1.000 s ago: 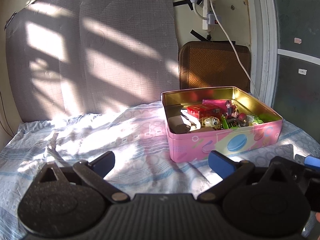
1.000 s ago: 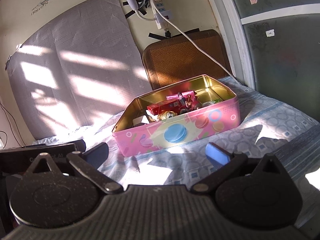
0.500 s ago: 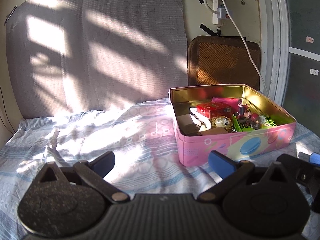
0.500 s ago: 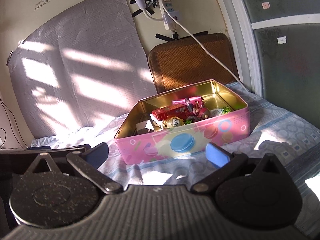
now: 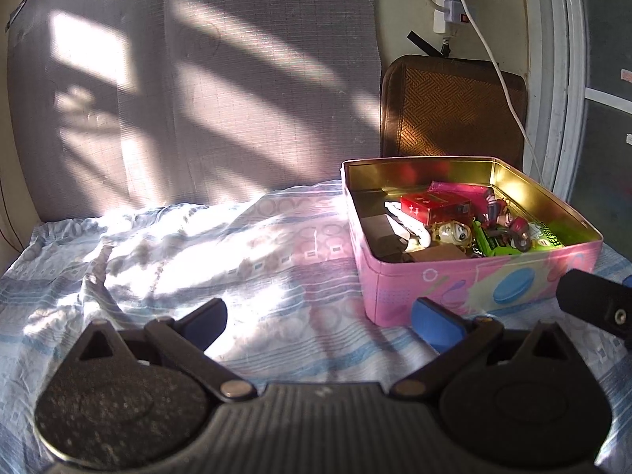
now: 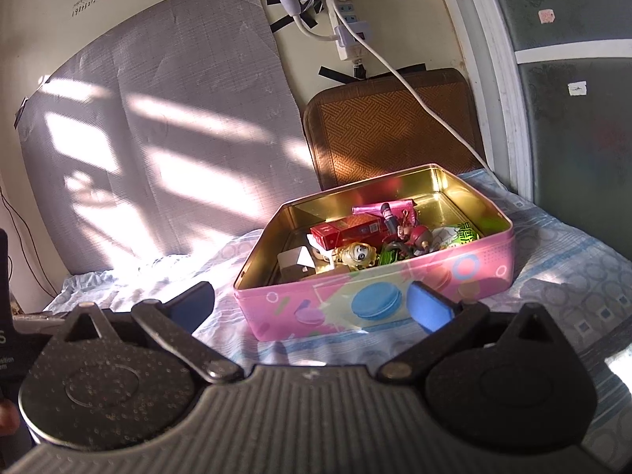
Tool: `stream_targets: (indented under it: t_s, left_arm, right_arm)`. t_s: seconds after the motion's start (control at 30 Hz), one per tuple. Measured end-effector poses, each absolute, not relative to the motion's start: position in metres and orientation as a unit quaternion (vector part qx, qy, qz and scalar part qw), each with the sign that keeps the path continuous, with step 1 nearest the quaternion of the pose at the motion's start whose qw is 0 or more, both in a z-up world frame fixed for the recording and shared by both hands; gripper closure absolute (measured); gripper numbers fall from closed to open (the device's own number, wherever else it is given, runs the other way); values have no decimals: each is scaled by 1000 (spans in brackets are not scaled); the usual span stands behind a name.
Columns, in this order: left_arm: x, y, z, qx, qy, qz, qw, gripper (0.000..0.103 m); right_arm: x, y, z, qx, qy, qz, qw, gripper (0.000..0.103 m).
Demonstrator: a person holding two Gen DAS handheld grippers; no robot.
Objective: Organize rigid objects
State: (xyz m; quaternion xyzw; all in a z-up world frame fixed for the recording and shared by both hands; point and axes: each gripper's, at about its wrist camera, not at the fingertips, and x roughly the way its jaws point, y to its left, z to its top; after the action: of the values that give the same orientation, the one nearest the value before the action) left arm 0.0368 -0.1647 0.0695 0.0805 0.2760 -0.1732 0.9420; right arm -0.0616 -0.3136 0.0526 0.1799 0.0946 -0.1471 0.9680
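Observation:
An open pink tin (image 5: 454, 288) (image 6: 395, 296) stands on the bed sheet. It holds a red box (image 5: 430, 207) (image 6: 347, 233), a magenta box (image 5: 462, 189), a green packet (image 5: 513, 241), a small figurine (image 6: 410, 233), a skull-faced toy (image 6: 357, 254) and a white block (image 6: 296, 260). My left gripper (image 5: 320, 318) is open and empty, above the sheet to the tin's front left. My right gripper (image 6: 312, 302) is open and empty, just in front of the tin's near wall. The right gripper's body shows at the edge of the left wrist view (image 5: 592, 304).
A patterned blue sheet (image 5: 177, 252) covers the bed. A grey padded panel (image 5: 197, 79) leans on the back wall. A brown woven cushion (image 6: 391, 126) stands behind the tin. A white power strip and cable (image 6: 347, 31) hang on the wall. A window frame (image 6: 497, 79) is at the right.
Both grippers have drawn nearer to the tin and risen a little, so more of its inside shows. Both stay open and empty. The tin has not moved.

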Motion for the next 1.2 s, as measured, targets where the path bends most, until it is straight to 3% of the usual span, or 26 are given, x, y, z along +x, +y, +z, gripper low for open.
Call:
stream_targets:
  t_s: [1.2]
  left_arm:
    - [64, -183, 65, 89, 290, -196, 932, 0]
  right_arm:
    - [-33, -324, 56, 188, 110, -152, 964, 0]
